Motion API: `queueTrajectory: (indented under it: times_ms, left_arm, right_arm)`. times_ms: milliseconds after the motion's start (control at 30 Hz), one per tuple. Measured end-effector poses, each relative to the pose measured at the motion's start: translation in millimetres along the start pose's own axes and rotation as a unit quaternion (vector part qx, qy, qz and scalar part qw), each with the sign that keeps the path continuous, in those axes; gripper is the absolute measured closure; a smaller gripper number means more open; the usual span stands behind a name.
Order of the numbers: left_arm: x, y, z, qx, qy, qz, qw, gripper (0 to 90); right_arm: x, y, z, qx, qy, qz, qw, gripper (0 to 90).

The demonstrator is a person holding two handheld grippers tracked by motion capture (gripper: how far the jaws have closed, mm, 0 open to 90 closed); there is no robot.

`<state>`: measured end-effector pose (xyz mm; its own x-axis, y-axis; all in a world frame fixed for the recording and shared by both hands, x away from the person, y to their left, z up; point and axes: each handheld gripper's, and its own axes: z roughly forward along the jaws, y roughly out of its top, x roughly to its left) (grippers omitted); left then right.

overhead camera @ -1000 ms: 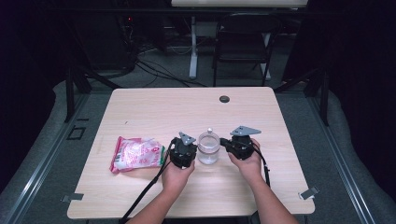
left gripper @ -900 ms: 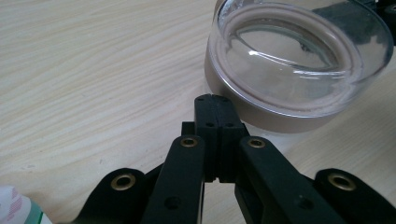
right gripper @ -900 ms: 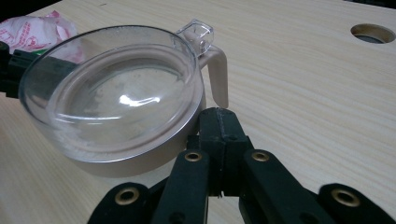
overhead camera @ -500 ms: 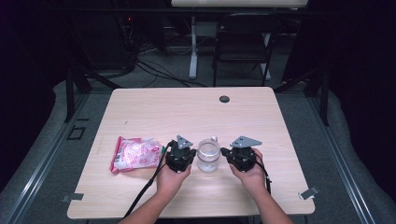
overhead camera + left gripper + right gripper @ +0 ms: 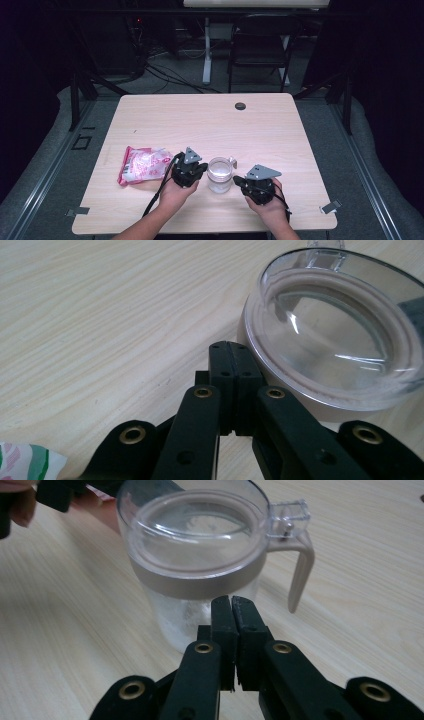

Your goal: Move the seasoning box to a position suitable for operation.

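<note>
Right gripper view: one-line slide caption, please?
Shut right claw faces a clear lidded jar on the wooden table.

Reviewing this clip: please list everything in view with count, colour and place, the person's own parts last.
jar: 1, clear with beige collar, clear lid and beige handle, front centre of table, between the grippers
snack packet: 1, pink and white, front left
table: 1, light wood
grommet: 1, dark, far edge
chair: 1, black, behind table
left gripper: 1, black, jaws shut, left of jar
right gripper: 1, black, jaws shut, right of jar
</note>
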<state>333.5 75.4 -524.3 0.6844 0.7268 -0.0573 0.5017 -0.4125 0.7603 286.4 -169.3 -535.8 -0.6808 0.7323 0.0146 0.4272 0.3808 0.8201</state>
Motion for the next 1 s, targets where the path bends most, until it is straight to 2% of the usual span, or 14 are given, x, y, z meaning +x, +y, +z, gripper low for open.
queueTrajectory:
  times_ms: [167,267,367,433,467,500,567,667,733,767,867,933,1000]
  left_arm:
    - [-1.0,-4.7,-7.0,-0.005,-0.004,0.017,0.9998,89.3]
    - [-4.7,-11.5,-15.1,-0.016,0.010,0.043,0.9989,88.1]
    - [-3.7,-17.0,-21.1,-0.017,0.011,0.048,0.9986,87.2]
    - [-0.1,-21.2,-24.5,-0.019,-0.002,0.037,0.9991,85.4]
    - [2.9,-23.6,-27.7,-0.023,-0.006,0.023,0.9995,84.2]
    - [2.9,-23.6,-27.7,-0.023,-0.006,0.023,0.9995,83.7]
    - [5.6,-26.9,-32.5,-0.031,-0.014,0.007,0.9994,82.5]
    - [7.1,-32.1,-39.0,-0.033,-0.004,0.006,0.9994,79.8]
    - [8.2,-37.0,-44.5,-0.033,0.003,0.004,0.9994,76.0]
    - [8.2,-37.0,-44.5,-0.033,0.003,0.004,0.9994,75.0]
    - [8.9,-43.5,-52.6,-0.039,0.014,0.000,0.9992,72.2]
    - [8.9,-44.9,-54.7,-0.040,0.017,-0.001,0.9990,71.4]
    - [10.6,-48.0,-61.3,-0.044,0.024,-0.003,0.9987,69.9]
  right_arm:
    - [-6.2,-5.5,-5.5,0.001,-0.021,0.007,0.9998,87.2]
    - [-17.4,-9.2,-7.2,-0.007,-0.032,0.030,0.9990,86.6]
    - [-24.6,-9.8,-6.6,-0.008,-0.035,0.040,0.9985,85.5]
    - [-28.9,-9.5,-4.3,-0.009,-0.037,0.043,0.9983,84.6]
    - [-31.2,-8.3,-1.6,-0.008,-0.034,0.044,0.9984,83.0]
    - [-31.2,-8.3,-1.6,-0.008,-0.034,0.044,0.9984,83.0]
    - [-33.2,-6.1,3.2,-0.004,-0.030,0.039,0.9988,81.0]
    - [-35.1,-3.1,12.2,0.002,-0.025,0.032,0.9991,78.0]
    - [-38.4,1.6,24.4,0.012,-0.023,0.025,0.9994,75.9]
    - [-38.4,1.6,24.4,0.012,-0.023,0.025,0.9994,75.9]
    - [-43.7,6.3,40.1,0.020,-0.014,0.032,0.9992,75.1]
    - [-45.4,7.1,43.7,0.023,-0.010,0.035,0.9991,75.1]
    - [-48.4,8.6,54.2,0.034,0.002,0.049,0.9982,76.3]
